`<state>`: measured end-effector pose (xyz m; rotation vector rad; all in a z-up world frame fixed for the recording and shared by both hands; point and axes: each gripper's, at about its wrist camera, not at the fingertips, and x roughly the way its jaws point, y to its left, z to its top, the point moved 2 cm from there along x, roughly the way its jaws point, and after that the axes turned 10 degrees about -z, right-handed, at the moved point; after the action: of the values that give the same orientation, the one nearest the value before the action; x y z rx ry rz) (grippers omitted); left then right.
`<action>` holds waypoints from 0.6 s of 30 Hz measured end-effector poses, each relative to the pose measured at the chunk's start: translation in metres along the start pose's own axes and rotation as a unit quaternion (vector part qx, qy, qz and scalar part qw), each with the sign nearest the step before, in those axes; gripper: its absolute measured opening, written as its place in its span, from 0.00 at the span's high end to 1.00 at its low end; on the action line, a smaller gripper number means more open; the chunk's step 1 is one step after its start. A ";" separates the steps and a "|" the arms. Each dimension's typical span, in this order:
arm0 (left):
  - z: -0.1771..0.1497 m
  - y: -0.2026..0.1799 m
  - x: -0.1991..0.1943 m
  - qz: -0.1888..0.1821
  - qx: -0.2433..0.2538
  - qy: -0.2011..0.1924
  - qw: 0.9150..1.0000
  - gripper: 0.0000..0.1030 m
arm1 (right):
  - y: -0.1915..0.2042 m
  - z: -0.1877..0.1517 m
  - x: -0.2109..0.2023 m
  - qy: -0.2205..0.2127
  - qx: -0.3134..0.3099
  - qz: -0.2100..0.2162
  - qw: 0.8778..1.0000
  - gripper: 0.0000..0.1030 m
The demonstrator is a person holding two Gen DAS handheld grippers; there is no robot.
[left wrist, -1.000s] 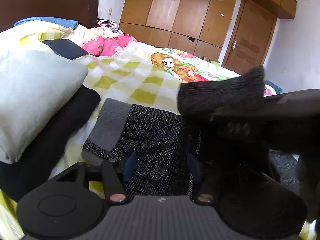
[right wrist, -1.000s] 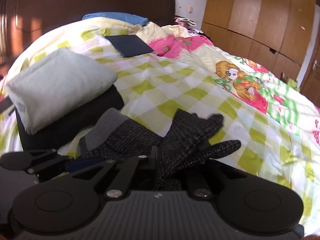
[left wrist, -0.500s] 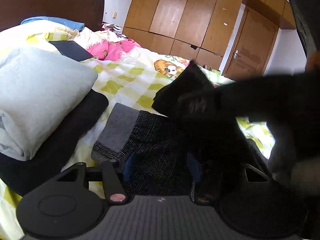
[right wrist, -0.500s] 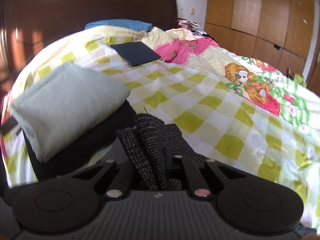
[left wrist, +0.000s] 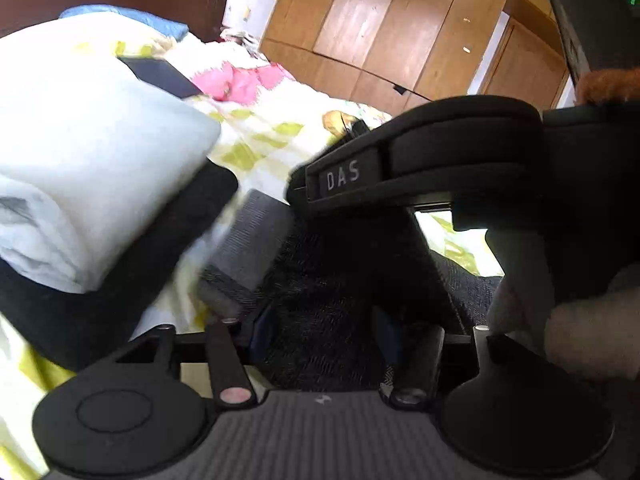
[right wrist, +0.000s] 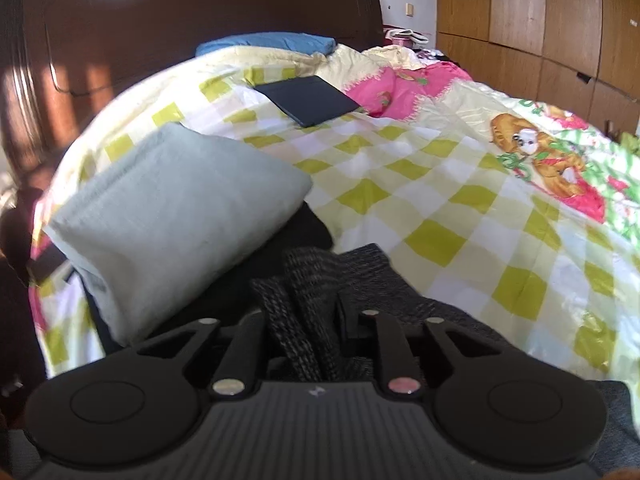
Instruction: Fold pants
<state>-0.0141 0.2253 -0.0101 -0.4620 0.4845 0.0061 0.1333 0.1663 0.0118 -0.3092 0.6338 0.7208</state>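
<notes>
Key relation: the pants (right wrist: 320, 312) lie directly under and just ahead of both grippers, at the near edge of the bed (right wrist: 460, 216); the lifted end has been carried toward the grey waistband (left wrist: 256, 236) on the left, so the next move looks like laying that end down onto the lower layer.
Long axis: the garment seems to run left to right across the near edge, waistband at the left end; how far it runs right I cannot tell, as the right gripper's body hides it.
Nearer hand: the right gripper (right wrist: 316, 320) has the bunched cloth between its fingers; the left gripper (left wrist: 324, 320) sits over the flat lower layer beside the waistband.
Right gripper state: narrow gap, jaws just been opening, with a ridge of knit fabric standing between them; the pads no longer look pressed on it.
Left gripper state: moderately wide, blue pads (left wrist: 262, 328) either side of flat cloth, gripping nothing that I can see.
Pants look: dark black-and-grey woven knit, plain grey band at the waist, thick and soft, doubled over itself.
Neighbours: just left of the pants, a pale folded garment (right wrist: 172, 216) stacked on a black one (left wrist: 120, 280); a dark flat item (right wrist: 308, 100) lies well beyond.
Stage, as a judgement: fold brought over, release under way.
</notes>
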 end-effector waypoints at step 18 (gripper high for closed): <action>-0.004 0.021 -0.019 0.065 0.037 0.002 0.997 0.34 | 0.009 0.007 0.013 0.023 0.055 0.084 0.995 0.50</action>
<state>-0.0349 0.2439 -0.0138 -0.3571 0.5170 0.1120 0.1378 0.1834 0.0086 -0.1729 0.7457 0.8383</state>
